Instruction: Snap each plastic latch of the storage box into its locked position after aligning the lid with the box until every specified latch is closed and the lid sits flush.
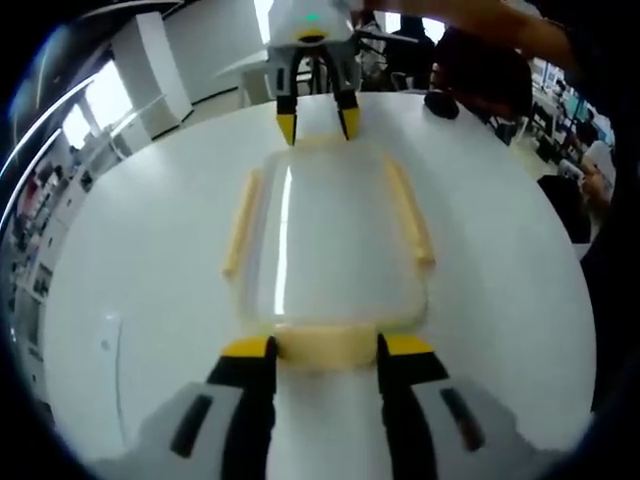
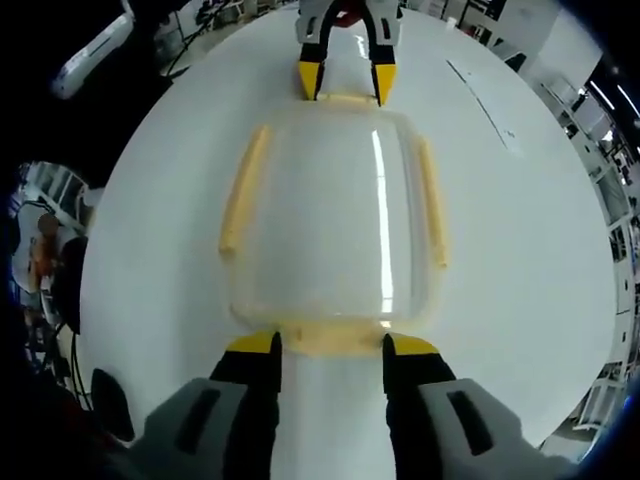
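While the clear rectangular plastic storage box (image 1: 330, 245) with pale yellow latches sits mid-way on the round white desk (image 1: 130, 280), the left claw (image 1: 324, 348) and right claw (image 2: 328, 346) straddle opposite end latches (image 2: 330, 338), jaws apart, the box's long axis running between them.

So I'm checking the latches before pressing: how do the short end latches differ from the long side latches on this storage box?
Each end latch is a short yellow strip across the lid's narrow edge; each side latch is a long strip along a long edge. An end latch lies between the tips of each open gripper, left gripper, right gripper; no gripper is at the side latches. All share the pale yellow plastic.
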`<control>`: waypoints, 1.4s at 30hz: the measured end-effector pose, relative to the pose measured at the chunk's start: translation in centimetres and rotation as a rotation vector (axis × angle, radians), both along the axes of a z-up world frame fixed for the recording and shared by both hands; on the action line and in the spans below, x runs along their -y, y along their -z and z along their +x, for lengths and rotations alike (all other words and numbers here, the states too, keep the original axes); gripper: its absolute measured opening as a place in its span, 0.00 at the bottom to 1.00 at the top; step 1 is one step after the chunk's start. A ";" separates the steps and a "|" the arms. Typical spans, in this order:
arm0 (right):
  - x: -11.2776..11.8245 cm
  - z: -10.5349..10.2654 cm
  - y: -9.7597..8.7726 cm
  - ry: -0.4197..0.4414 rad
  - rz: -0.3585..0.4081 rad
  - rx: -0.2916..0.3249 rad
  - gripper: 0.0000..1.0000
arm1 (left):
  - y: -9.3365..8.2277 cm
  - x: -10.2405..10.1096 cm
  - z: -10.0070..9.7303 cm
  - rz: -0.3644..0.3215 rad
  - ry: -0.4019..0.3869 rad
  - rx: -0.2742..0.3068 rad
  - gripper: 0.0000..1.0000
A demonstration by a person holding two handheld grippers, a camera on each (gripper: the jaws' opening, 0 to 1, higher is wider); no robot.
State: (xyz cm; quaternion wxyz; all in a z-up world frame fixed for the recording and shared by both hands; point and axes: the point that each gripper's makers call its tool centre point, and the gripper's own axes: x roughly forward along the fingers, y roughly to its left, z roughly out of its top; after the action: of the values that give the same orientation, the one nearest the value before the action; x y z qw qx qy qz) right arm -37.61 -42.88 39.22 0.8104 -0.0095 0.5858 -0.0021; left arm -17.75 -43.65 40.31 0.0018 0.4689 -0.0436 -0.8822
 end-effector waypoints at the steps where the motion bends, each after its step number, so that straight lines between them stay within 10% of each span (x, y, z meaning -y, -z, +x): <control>1: 0.0 0.0 0.0 0.000 -0.001 -0.001 0.40 | 0.0 0.1 0.0 -0.001 -0.002 0.004 0.40; 42: -1.1 3.4 -4.1 -0.009 -0.042 0.004 0.39 | -3.4 -0.5 3.0 -0.015 -0.020 0.042 0.39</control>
State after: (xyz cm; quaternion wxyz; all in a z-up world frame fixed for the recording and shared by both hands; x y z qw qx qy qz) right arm -34.23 -41.75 43.32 0.8111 -0.0292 0.5840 -0.0107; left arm -14.78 -43.15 43.67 0.0130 0.4875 -0.0456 -0.8718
